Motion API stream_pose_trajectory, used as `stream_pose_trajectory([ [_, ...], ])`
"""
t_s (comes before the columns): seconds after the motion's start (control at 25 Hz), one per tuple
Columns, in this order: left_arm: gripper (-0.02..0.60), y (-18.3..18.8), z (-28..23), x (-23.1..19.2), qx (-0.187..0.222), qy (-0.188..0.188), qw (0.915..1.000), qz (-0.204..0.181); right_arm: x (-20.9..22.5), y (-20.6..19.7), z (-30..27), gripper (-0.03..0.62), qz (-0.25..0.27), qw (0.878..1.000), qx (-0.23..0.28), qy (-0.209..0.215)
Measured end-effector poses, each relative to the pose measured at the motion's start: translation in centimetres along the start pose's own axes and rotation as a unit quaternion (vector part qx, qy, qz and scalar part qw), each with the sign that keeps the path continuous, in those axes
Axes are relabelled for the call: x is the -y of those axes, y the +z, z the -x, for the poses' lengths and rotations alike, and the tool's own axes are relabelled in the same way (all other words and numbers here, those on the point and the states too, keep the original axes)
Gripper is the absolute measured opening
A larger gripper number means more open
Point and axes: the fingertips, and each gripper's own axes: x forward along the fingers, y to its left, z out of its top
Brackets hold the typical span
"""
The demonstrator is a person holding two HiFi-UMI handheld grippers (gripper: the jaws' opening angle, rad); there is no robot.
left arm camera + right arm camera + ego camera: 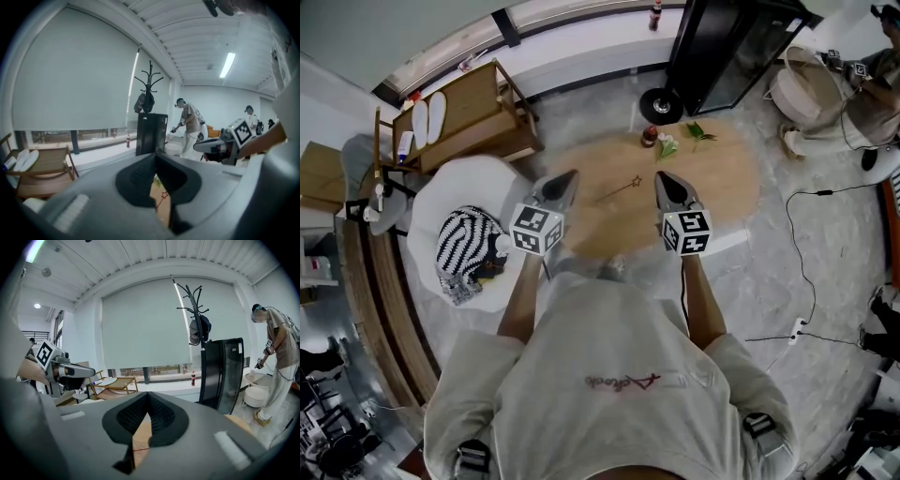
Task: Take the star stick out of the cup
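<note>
Over the wooden table (727,183), left gripper (568,178) and right gripper (662,178) hover parallel, fingers (164,418) pressed together.

The head view looks steeply down from above the person (609,375) onto the left gripper (573,174), right gripper (660,176) and wooden table (731,178). Each gripper view sits close behind its own jaws, facing nearly level across the room; both share the black cabinet (151,133) (and coat stand (149,86))

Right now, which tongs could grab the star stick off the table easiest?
Probably the right tongs: their tip sits just beside the star end of the star stick. The left tongs are a bit farther off. Both are shut.
</note>
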Motion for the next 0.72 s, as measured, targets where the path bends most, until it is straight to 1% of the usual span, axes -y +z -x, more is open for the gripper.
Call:
stream_pose_trajectory([
  [0.2,-0.001,-0.3,0.0,-0.9,-0.002,-0.005,1.0,0.001,-0.2,-0.1,-0.6,0.003,-0.001,1.0,-0.003,-0.005],
  [0.4,0.0,-0.3,-0.1,-3.0,0.002,-0.008,1.0,0.0,-0.5,-0.4,-1.1,0.003,-0.001,1.0,-0.005,-0.018],
  [0.72,0.0,-0.3,0.1,-5.1,0.007,-0.025,0.9997,0.006,-1.9,-0.4,-2.2,0.003,-0.007,0.999,-0.011,-0.035],
])
